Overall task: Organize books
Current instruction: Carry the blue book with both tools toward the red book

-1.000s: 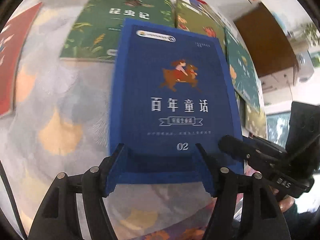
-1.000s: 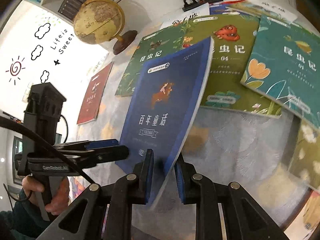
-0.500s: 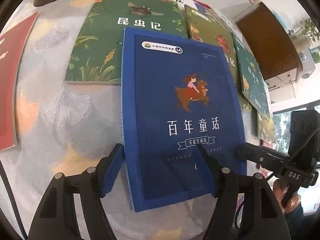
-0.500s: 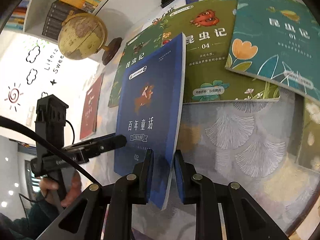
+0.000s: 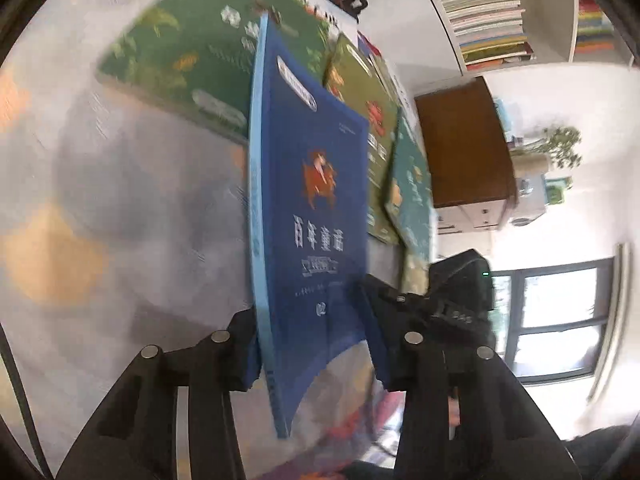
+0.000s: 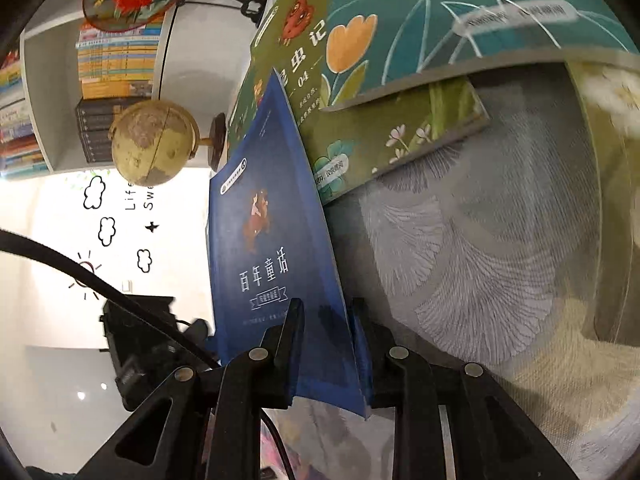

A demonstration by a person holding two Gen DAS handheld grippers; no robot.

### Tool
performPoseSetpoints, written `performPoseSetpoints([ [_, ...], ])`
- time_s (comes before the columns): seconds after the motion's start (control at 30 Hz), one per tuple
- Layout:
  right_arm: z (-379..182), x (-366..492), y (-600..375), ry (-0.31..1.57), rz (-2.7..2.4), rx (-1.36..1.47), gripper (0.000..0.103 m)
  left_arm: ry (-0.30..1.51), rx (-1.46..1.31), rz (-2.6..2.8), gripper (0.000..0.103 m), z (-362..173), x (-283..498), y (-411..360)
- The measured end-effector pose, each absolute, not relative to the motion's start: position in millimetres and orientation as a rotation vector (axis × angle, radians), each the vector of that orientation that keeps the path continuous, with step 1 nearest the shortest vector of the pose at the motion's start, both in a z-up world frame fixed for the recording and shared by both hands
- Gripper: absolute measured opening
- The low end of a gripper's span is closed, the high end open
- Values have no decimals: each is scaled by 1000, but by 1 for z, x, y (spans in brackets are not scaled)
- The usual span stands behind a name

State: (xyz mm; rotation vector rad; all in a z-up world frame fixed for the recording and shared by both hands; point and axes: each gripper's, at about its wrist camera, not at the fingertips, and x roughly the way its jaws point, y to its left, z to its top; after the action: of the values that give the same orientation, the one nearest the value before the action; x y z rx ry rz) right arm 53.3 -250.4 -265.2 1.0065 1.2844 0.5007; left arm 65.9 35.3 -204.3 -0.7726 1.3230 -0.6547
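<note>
A blue book (image 6: 276, 264) stands tilted on edge above the patterned surface (image 6: 500, 260); the right gripper (image 6: 326, 344) fingers pinch its lower edge; the left gripper (image 5: 316, 356) fingers, just narrowing, straddle it beside green books (image 5: 192, 60).

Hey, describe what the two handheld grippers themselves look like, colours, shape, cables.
Both the left gripper and right gripper have black plastic linkage arms with silver round pivot pins and blue finger pads. A black cable crosses the right wrist view.
</note>
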Motion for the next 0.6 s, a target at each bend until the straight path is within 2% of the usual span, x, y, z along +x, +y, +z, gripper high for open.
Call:
performPoseSetpoints([
  [0.1, -262, 52, -247, 1300, 520, 984, 25, 1298, -855, -702, 38, -198, 66, 28],
  [0.2, -259, 50, -243, 1297, 563, 1008, 28, 1266, -1081, -794, 39, -197, 72, 36],
  [0.23, -261, 50, -244, 1292, 586, 1042, 30, 1254, -1145, -820, 39, -197, 73, 38],
  [0.27, -263, 49, -245, 1293, 604, 1089, 43, 1245, -1176, -838, 39, -196, 73, 39],
  [0.3, -268, 49, -247, 1302, 605, 1128, 48, 1243, -1190, -852, 39, -196, 73, 39],
  [0.37, -270, 49, -248, 1284, 631, 1179, 48, 1258, -1175, -845, 39, -198, 74, 36],
  [0.43, -268, 50, -244, 1276, 671, 1210, 48, 1295, -1167, -815, 38, -206, 72, 34],
  [0.5, -262, 51, -236, 1263, 700, 1207, 33, 1330, -1115, -754, 38, -212, 70, 32],
  [0.6, -237, 53, -227, 1248, 657, 1011, 23, 1368, -889, -654, 38, -207, 66, 28],
])
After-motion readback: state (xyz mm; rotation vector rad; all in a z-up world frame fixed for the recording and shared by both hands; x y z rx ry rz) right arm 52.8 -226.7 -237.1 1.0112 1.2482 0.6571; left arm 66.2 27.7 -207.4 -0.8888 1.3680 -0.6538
